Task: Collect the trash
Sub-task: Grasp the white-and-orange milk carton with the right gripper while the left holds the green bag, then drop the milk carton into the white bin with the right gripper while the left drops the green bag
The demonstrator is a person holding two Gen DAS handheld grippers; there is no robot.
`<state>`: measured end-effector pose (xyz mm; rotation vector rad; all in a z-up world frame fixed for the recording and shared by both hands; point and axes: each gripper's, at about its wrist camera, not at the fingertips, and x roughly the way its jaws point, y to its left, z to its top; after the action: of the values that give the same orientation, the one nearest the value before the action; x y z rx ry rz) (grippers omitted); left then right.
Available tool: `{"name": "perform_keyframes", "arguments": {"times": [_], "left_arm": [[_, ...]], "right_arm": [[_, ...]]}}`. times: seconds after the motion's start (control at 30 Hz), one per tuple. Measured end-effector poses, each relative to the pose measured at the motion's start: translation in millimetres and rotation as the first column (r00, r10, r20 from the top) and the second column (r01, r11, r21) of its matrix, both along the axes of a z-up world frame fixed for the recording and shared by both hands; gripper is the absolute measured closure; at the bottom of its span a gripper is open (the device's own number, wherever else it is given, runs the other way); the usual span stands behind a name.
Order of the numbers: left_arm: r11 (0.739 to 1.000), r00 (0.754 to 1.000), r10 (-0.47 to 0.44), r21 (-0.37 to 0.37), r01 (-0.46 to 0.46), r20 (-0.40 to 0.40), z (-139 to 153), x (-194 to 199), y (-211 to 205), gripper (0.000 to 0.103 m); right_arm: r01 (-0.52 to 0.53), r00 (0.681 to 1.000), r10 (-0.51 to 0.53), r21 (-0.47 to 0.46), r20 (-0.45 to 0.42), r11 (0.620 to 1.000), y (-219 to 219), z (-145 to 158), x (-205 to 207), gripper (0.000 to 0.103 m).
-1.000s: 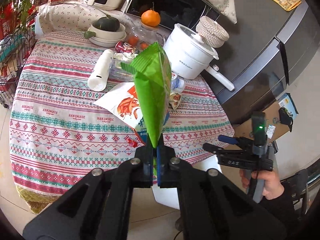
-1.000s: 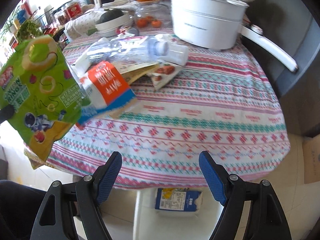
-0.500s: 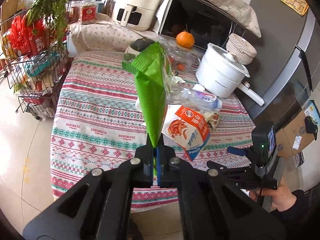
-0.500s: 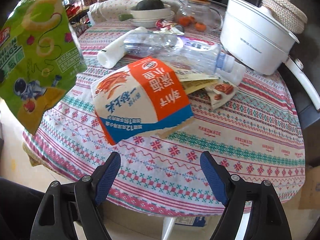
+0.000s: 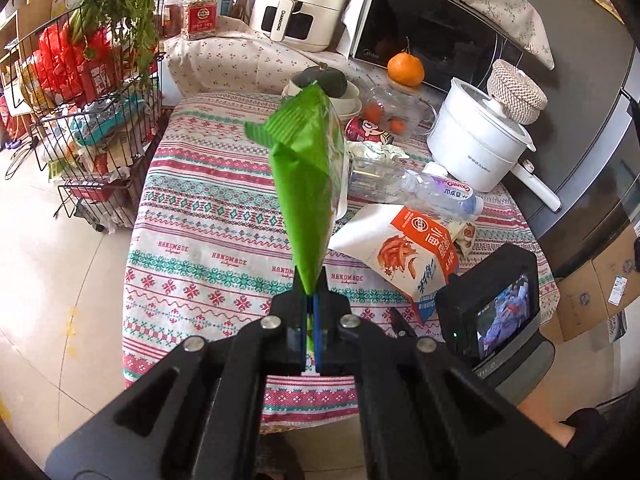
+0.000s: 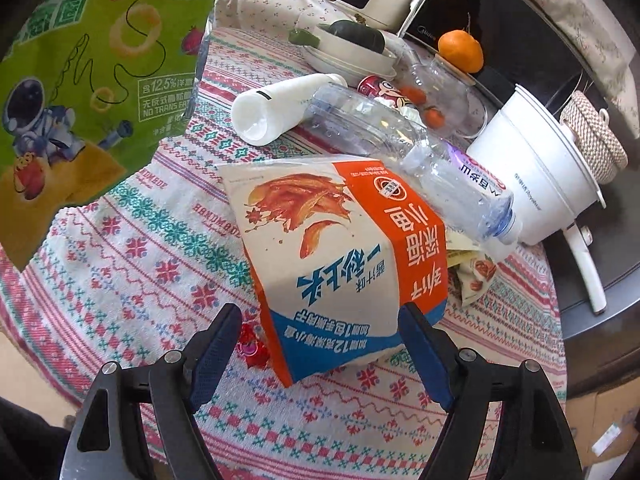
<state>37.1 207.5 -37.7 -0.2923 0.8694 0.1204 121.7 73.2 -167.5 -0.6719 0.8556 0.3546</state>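
My left gripper is shut on the bottom corner of a green snack bag, which stands up above the table's near edge. The same green snack bag fills the upper left of the right wrist view. An orange and white snack bag lies on the patterned tablecloth. Its near end sits between the blue pads of my right gripper, whose jaws are closing and do not touch it. Behind it lie a clear plastic bottle, a white bottle and a red can.
A white pot with a long handle stands at the right. A bowl with a dark squash, a glass jar and an orange are at the back. A wire rack stands left of the table, a cardboard box right.
My right gripper has come in low over the table's near edge to the orange and white bag, whose end now lies between its jaws. The left gripper shifted and tilted, still holding the green bag.
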Motion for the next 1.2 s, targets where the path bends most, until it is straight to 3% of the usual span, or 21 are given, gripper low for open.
{"name": "perform_keyframes", "arguments": {"times": [0.07, 0.13, 0.23, 0.33, 0.57, 0.77, 0.97, 1.2], "left_arm": [[1.000, 1.000, -0.004, 0.000, 0.004, 0.000, 0, 0, -1, 0.100], [1.000, 1.000, -0.007, 0.004, 0.007, 0.005, 1, 0, -1, 0.100], [1.000, 1.000, -0.011, 0.004, 0.011, 0.012, 3, -1, -3, 0.100], [1.000, 1.000, -0.024, -0.010, 0.025, 0.014, 3, -1, -6, 0.100], [0.993, 0.996, -0.090, -0.084, 0.088, -0.014, -4, 5, -23, 0.100], [0.986, 0.990, -0.144, -0.085, 0.143, -0.009, -2, 7, -46, 0.100], [0.978, 0.982, -0.186, -0.099, 0.183, -0.023, -4, 11, -64, 0.100], [0.957, 0.959, -0.279, -0.099, 0.274, -0.050, -10, 14, -94, 0.100]], "right_arm": [[-0.002, 1.000, 0.002, 0.004, 0.022, 1.000, -2, 3, 3, 0.033], [-0.005, 1.000, 0.005, 0.020, 0.021, 1.000, -7, 8, 7, 0.060], [0.007, 1.000, -0.007, 0.060, 0.009, 0.998, -19, 21, 15, 0.075], [0.021, 1.000, -0.022, 0.121, 0.004, 0.992, -34, 42, 18, 0.083], [0.093, 0.995, -0.080, 0.266, -0.062, 0.959, -85, 85, 28, 0.094], [0.200, 0.975, -0.137, 0.413, -0.176, 0.889, -146, 107, 32, 0.097], [0.275, 0.957, -0.197, 0.444, -0.215, 0.853, -194, 116, 27, 0.099], [0.325, 0.941, -0.243, 0.433, -0.234, 0.841, -240, 119, 17, 0.100]]}}
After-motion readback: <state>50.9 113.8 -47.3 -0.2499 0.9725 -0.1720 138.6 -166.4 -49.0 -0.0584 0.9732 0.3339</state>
